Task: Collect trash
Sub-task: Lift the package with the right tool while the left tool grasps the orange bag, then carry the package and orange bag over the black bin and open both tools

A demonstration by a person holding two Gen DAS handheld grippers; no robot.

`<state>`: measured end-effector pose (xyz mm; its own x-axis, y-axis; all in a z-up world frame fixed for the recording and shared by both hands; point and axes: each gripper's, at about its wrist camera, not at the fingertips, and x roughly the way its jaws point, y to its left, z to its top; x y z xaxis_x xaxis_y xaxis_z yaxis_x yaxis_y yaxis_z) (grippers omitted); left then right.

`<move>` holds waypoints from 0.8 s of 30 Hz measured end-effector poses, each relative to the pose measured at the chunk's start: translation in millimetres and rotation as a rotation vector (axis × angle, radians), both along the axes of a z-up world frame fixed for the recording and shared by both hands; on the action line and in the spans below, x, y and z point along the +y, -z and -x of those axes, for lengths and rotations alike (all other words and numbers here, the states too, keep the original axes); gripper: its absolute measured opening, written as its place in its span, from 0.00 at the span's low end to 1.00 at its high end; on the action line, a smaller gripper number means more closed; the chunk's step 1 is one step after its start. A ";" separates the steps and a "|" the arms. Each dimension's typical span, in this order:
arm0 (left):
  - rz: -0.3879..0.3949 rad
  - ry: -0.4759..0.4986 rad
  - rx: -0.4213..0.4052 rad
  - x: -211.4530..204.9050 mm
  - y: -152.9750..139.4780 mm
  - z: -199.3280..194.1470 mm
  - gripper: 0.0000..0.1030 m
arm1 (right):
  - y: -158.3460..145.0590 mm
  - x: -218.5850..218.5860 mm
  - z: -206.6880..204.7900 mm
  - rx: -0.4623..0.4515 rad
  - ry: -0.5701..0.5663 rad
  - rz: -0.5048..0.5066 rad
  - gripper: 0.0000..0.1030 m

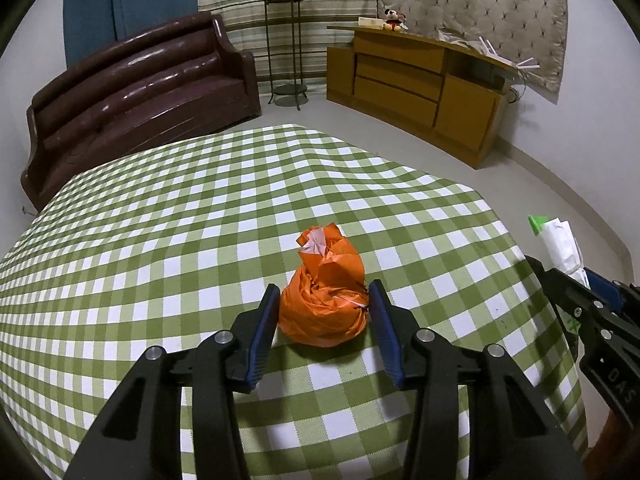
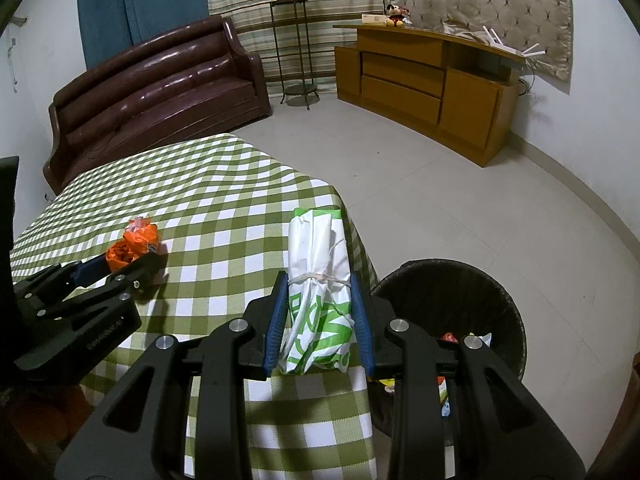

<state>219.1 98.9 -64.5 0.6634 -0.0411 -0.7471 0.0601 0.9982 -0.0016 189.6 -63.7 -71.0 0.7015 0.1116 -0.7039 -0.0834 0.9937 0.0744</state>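
Observation:
A crumpled orange plastic bag (image 1: 324, 304) sits on the green-and-white checked tablecloth (image 1: 200, 240). My left gripper (image 1: 324, 288) has closed around it, with both blue pads touching its sides. The right wrist view shows the same orange bag (image 2: 132, 246) in the left gripper (image 2: 132, 268) at the left. My right gripper (image 2: 320, 280) is shut on a rolled white-and-green bag (image 2: 320, 248) tied with string, held above the table's near right corner. That white-and-green bag (image 1: 560, 240) and the right gripper (image 1: 564, 272) show at the right edge of the left wrist view.
A black round bin (image 2: 452, 288) with some trash inside stands on the floor just right of the table corner. Beyond the table are a brown sofa (image 1: 140, 92), a plant stand (image 1: 286, 48) and a wooden cabinet (image 1: 420, 88).

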 end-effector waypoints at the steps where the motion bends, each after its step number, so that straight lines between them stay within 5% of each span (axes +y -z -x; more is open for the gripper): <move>1: -0.001 -0.001 -0.002 0.5 -0.6 1.3 0.44 | 0.1 0.4 0.5 0.000 0.000 0.000 0.29; 24: 0.010 0.052 -0.079 -35.2 -35.8 64.4 0.44 | -12.2 -35.5 56.2 -0.039 0.054 0.006 0.29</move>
